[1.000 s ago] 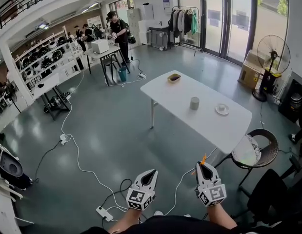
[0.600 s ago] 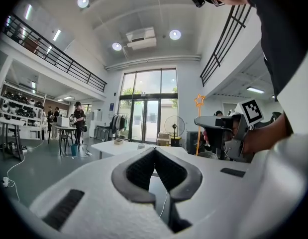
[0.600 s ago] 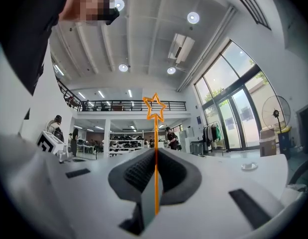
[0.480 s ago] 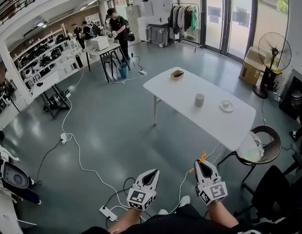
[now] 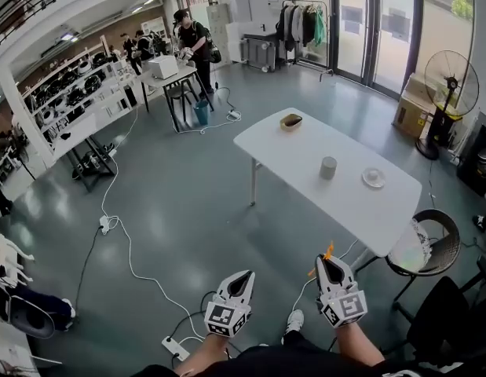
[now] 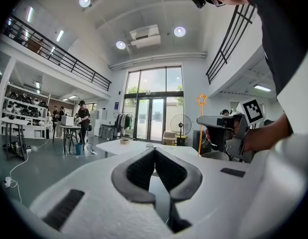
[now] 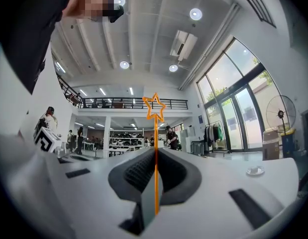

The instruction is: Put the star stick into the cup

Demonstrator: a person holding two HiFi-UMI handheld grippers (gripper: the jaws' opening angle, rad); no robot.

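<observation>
Left gripper [image 5: 244, 276], fingers pressed together on nothing, right gripper [image 5: 329, 264], fingers clamped on the upright orange star stick [image 7: 155, 148], both above the floor [image 5: 172, 210], farther off a white table [image 5: 290, 151] carrying what looks like a grey cup [image 5: 328, 167]

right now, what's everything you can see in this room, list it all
table: one, white, mid-room
cup: one, grey, on the table
saucer: one, white, on the table, right of the cup
bowl: one, brownish, table's far end
chair: one, black, at the table's near corner
fan: one, black, by the windows
clothes rack: one, far wall
cables: several, white, on the floor
person: one, dark clothes, at a far bench
star stick: one, orange, upright
left gripper: white, shut, empty
right gripper: white, shut on the star stick
</observation>
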